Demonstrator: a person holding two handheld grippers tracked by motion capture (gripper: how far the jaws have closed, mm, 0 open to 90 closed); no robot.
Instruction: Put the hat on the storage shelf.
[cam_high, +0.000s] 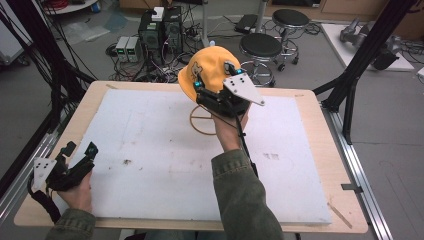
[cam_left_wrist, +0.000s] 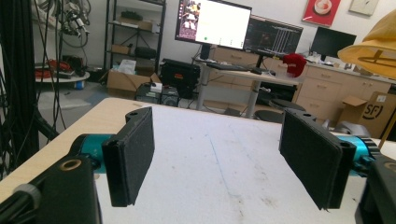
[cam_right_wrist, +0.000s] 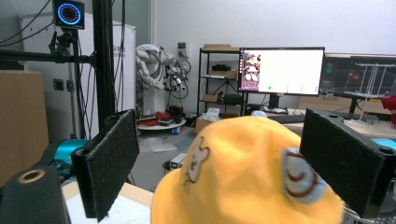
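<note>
High view: you are holding the right gripper (cam_high: 218, 79) raised over the far middle of the table (cam_high: 310, 102), your forearm in an olive sleeve (cam_high: 242, 197) reaching up from the bottom edge. The yellow bucket hat (cam_high: 210, 64) is sitting just beyond the gripper, on top of a wooden stand whose ring-shaped base (cam_high: 201, 121) is resting on the white foam mat (cam_high: 165, 150). The grey three-cornered plate (cam_high: 243, 89) on the gripper is facing the camera. Your left gripper (cam_high: 80, 151) is lying low at the near left corner of the mat, well apart from the hat, with your left hand (cam_high: 77, 192) wrapped around its body.

Right gripper view: the two black pads (cam_right_wrist: 112, 161) are standing wide apart, one on each side of the hat (cam_right_wrist: 243, 186). The hat's crown is rising between them, showing a brown emblem on its left and a pale blue patch with red stitching on its right. The right pad is overlapping the hat's edge in this view; whether it is touching the fabric cannot be told. The left pad is standing clear of the hat.

Left gripper view: the left gripper (cam_left_wrist: 219, 163) is pointing along the mat (cam_left_wrist: 219, 154) with its jaws spread and nothing between them. The hat's brim (cam_left_wrist: 369, 51) is showing at the upper right, above the stand.
</note>
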